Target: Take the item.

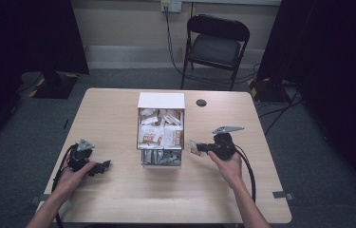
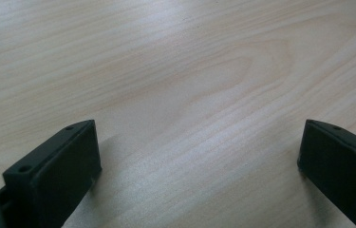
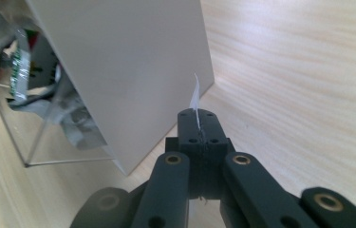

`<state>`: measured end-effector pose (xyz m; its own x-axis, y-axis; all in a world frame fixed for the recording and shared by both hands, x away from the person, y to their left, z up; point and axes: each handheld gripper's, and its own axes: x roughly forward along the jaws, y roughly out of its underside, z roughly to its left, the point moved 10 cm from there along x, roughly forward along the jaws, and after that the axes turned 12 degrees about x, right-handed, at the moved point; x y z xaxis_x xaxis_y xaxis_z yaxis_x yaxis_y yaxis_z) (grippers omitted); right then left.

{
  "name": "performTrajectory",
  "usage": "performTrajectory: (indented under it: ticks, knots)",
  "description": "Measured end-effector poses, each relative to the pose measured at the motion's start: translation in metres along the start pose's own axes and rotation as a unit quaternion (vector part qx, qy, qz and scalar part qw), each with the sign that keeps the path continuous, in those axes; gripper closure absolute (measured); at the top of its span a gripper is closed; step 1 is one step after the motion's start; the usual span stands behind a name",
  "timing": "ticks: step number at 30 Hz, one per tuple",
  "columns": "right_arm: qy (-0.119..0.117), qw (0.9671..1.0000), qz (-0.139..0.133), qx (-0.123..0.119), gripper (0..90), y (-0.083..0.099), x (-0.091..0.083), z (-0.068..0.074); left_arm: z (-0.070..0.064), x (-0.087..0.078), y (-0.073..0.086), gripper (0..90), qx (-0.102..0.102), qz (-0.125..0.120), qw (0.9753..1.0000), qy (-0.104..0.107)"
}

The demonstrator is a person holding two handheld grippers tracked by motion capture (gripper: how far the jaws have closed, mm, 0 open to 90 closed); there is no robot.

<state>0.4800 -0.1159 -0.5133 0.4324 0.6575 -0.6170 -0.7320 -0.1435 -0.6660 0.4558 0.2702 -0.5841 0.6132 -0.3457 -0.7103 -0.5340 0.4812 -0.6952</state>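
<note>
A white box (image 1: pixel 161 100) stands open at the table's middle, with several brown-and-white snack packets (image 1: pixel 159 133) in it. A clear compartment (image 1: pixel 161 159) with more wrappers sits at its front. My right gripper (image 1: pixel 200 148) is just right of the box, shut on a small packet (image 1: pixel 194 147). In the right gripper view the packet's thin white edge (image 3: pixel 195 95) sticks up from my shut right gripper (image 3: pixel 198 116), beside the box's white wall (image 3: pixel 128 71). My left gripper (image 1: pixel 104 166) rests low at the front left, open over bare wood, its jaws wide apart (image 2: pixel 199 137).
The light wooden table (image 1: pixel 118 199) has free room left and right of the box. A small black round disc (image 1: pixel 201 102) lies near the far edge. A black folding chair (image 1: pixel 216 45) stands behind the table, with cables on the floor.
</note>
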Motion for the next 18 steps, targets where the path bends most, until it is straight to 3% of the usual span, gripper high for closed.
performTrajectory:
  ticks: [18]
  knots:
    - [0.023,0.9992,0.031,0.009,90.0,0.017,0.021,-0.017,0.0,0.0,0.0,0.0,0.0,0.0,1.0,0.0]
